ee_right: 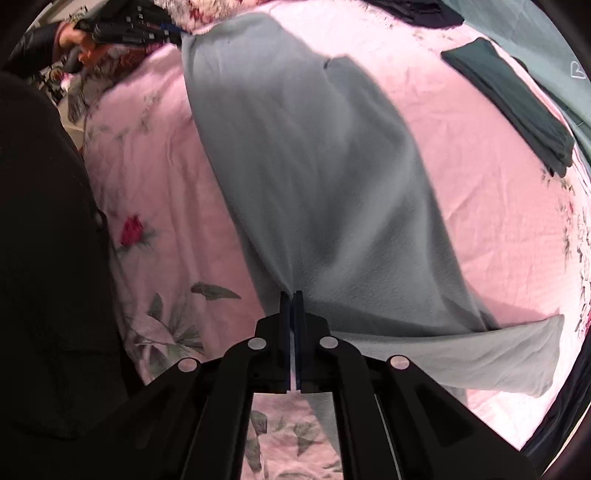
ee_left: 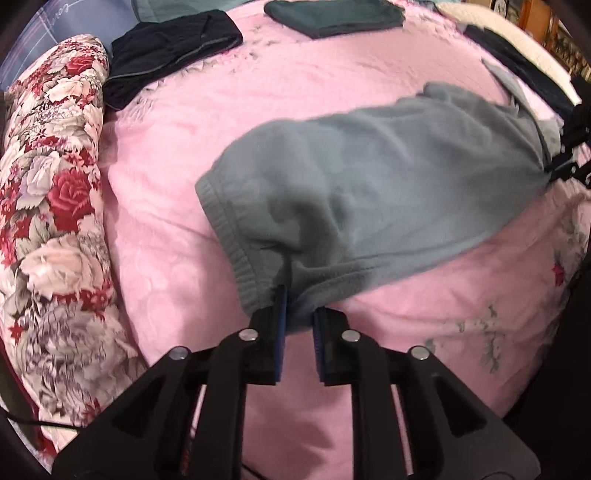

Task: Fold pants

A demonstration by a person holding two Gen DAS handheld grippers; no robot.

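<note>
**Grey pants stretched out on the pink bed**

Your soft grey fleece pants [ee_left: 369, 184] lie spread across the pink bed cover [ee_left: 184, 129], pulled long between your two grippers. The end with the ribbed waistband [ee_left: 221, 221] is by your left gripper [ee_left: 300, 325]. The far end reaches over to your right gripper [ee_right: 293, 306].

Look at your left gripper. Its jaws stand a little way apart, with a narrow gap you can see between the blue pads [ee_left: 281, 321]. The edge of the grey cloth, next to the waistband, hangs down into that gap. The pads do not press on it.

Now look at your right gripper. Its jaws are almost shut, with only a thin slit between them. A small bunch of the grey cloth is pinched at the tips, and the cloth pulls into folds that run up from there. One corner of the pants [ee_right: 517, 362] lies flat on the bed to the right of that gripper.

In the right wrist view, your other hand [ee_right: 79, 40] shows far up at the top left, holding the left gripper at the far end of the pants.

A rolled flowery quilt with red roses [ee_left: 55, 203] lies along the left side of the bed. A dark navy garment [ee_left: 170, 55] lies crumpled near the top of the bed. A folded dark green garment [ee_left: 332, 16] sits beside it, well apart from the grey pants
</note>
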